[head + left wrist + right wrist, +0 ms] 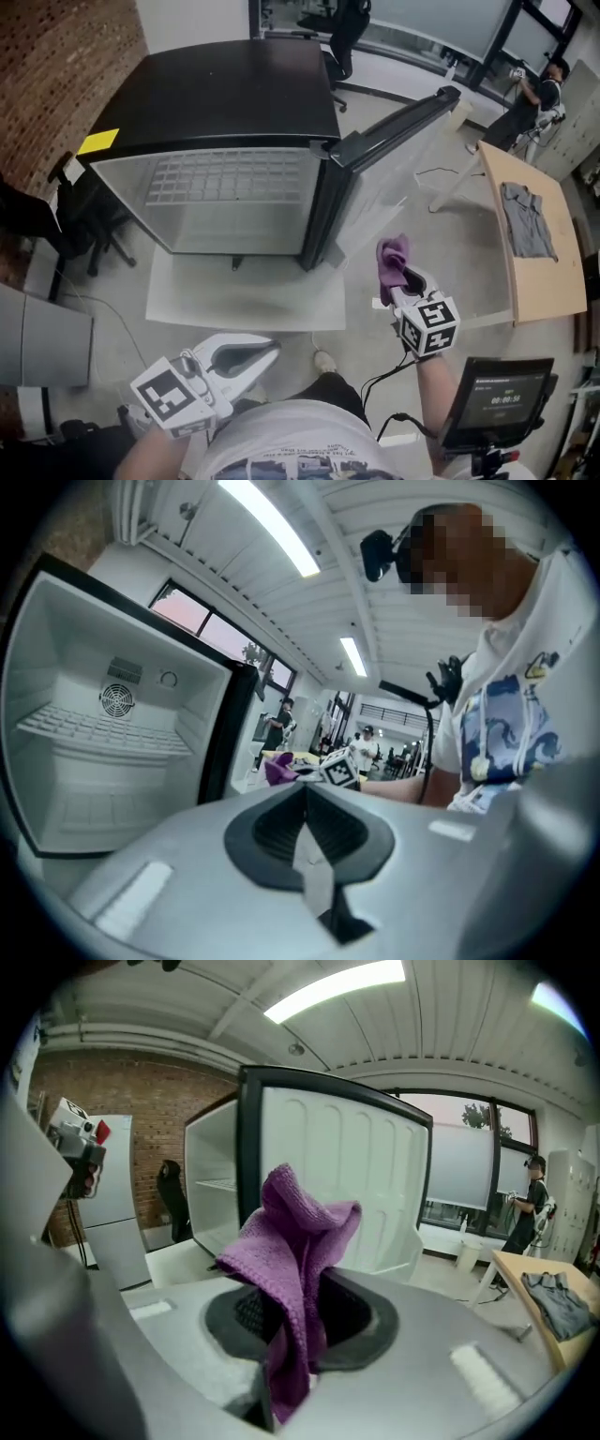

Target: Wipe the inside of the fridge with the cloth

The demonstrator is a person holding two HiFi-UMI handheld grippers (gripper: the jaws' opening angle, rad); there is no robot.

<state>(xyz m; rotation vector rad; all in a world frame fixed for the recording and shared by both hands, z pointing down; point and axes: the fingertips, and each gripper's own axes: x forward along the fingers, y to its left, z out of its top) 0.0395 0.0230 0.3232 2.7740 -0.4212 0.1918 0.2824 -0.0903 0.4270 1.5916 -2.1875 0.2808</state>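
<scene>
A small black fridge (220,98) stands on a white platform with its door (394,127) swung open to the right. Its white inside (225,202) holds a wire shelf (98,731). My right gripper (405,281) is in front of the door's edge, outside the fridge, and is shut on a purple cloth (392,262) that sticks up from its jaws (295,1251). My left gripper (251,354) hangs low near my body, below the platform, jaws closed together with nothing between them (305,803).
The white platform (244,295) juts out in front of the fridge. A wooden table (534,244) with a grey garment (525,220) stands to the right. A tablet on a stand (492,398) sits at the lower right. People stand at the back right.
</scene>
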